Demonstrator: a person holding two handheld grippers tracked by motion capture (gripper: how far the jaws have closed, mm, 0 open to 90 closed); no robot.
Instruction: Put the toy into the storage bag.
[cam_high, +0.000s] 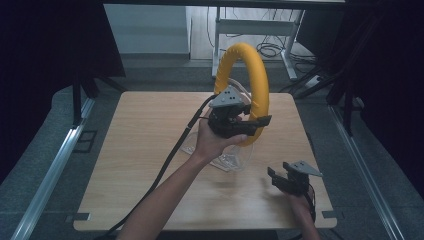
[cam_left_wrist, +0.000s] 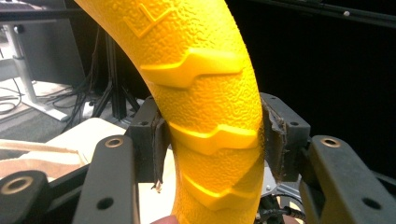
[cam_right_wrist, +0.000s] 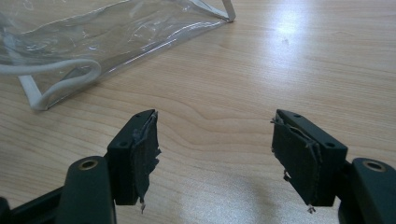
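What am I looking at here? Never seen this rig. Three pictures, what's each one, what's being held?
A person at a wooden table holds a hand-held two-jaw clamp in each hand; there is no robot arm. The high view looks down from above. The other two pictures come from cameras riding on each clamp, looking along its black jaws. The left gripper is shut on a yellow ring, held up off the table with a pad on each side. The right gripper hangs open above bare wood, holding nothing. A clear plastic bag with white trim lies on the table.
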